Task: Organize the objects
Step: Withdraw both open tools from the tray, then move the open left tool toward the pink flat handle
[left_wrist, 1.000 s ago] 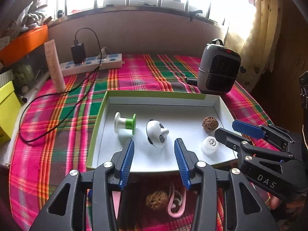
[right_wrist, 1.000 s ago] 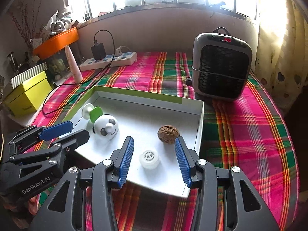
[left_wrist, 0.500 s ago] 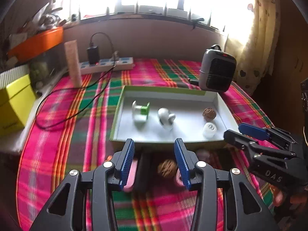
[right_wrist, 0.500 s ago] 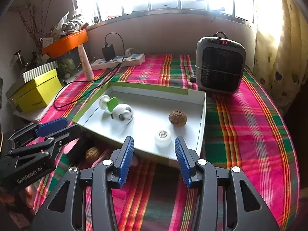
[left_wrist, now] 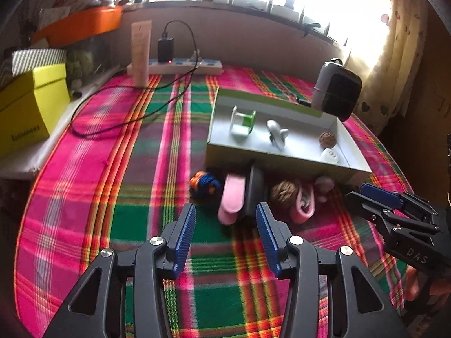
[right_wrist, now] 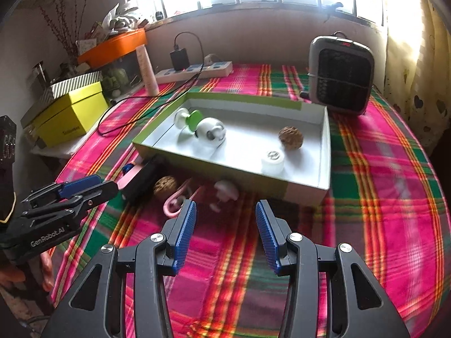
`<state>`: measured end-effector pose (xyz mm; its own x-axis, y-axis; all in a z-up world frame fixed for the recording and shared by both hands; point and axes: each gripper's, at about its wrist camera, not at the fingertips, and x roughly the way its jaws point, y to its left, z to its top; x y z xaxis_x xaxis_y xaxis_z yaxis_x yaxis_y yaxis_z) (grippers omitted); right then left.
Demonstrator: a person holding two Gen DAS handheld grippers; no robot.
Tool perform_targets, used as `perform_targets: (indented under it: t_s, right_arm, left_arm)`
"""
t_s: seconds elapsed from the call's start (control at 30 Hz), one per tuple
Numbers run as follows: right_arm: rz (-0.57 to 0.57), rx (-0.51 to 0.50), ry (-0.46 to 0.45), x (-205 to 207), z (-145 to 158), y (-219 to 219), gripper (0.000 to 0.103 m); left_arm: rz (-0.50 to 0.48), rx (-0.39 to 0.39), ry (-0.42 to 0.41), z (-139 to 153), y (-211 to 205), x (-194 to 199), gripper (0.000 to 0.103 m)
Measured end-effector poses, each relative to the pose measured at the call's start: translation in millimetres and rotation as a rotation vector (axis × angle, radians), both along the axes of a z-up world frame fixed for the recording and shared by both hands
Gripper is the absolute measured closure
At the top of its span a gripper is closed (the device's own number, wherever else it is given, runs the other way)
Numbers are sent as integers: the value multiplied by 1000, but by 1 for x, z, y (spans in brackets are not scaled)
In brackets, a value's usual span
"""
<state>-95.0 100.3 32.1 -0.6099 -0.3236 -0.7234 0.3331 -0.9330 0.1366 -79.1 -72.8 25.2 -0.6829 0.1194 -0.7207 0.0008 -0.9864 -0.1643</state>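
A green-rimmed white tray (left_wrist: pixel 217 109) (right_wrist: pixel 325 169) holds a white-and-green spool (left_wrist: pixel 243 122) (right_wrist: pixel 188 118), a white panda toy (left_wrist: pixel 277 134) (right_wrist: pixel 210 133), a walnut (left_wrist: pixel 327 140) (right_wrist: pixel 291 138) and a white cap (left_wrist: pixel 329 156) (right_wrist: pixel 272 162). In front of it lie a blue-orange ball (left_wrist: pixel 203 185), a pink-and-black case (left_wrist: pixel 234 197) (right_wrist: pixel 141 178), another walnut (left_wrist: pixel 283 193) (right_wrist: pixel 165 186), a pink earhook (left_wrist: pixel 304 204) (right_wrist: pixel 176 202) and a small white-pink piece (left_wrist: pixel 324 186) (right_wrist: pixel 225 191). My left gripper (left_wrist: pixel 225 225) (right_wrist: pixel 84 188) is open and empty just short of the case. My right gripper (right_wrist: pixel 225 222) (left_wrist: pixel 366 194) is open and empty.
A plaid cloth (left_wrist: pixel 126 169) covers the table. A small heater (right_wrist: pixel 342 74) (left_wrist: pixel 338 90) stands behind the tray. A power strip (left_wrist: pixel 180 66) with charger and cable, a tall tube (left_wrist: pixel 141 53) and a yellow box (left_wrist: pixel 28 109) (right_wrist: pixel 70 112) sit at the back left.
Both grippers have drawn back from over the tray toward the table's near edge. The loose objects in front of the tray have come fully into view. Both grippers stayed open.
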Motion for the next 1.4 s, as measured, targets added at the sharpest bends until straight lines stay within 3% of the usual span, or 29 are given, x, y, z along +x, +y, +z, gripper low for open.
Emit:
perform_targets:
  t_s: [0.77,1.4]
  right_arm:
    - [76,-2,-72,-10,-20,-40,58]
    - [42,99,-58,-19,-25,-50,58]
  left_arm:
    - [-33,65,-62,-20,-12,-18,59]
    - [-51,-4,-71,-19,-1,-37,59]
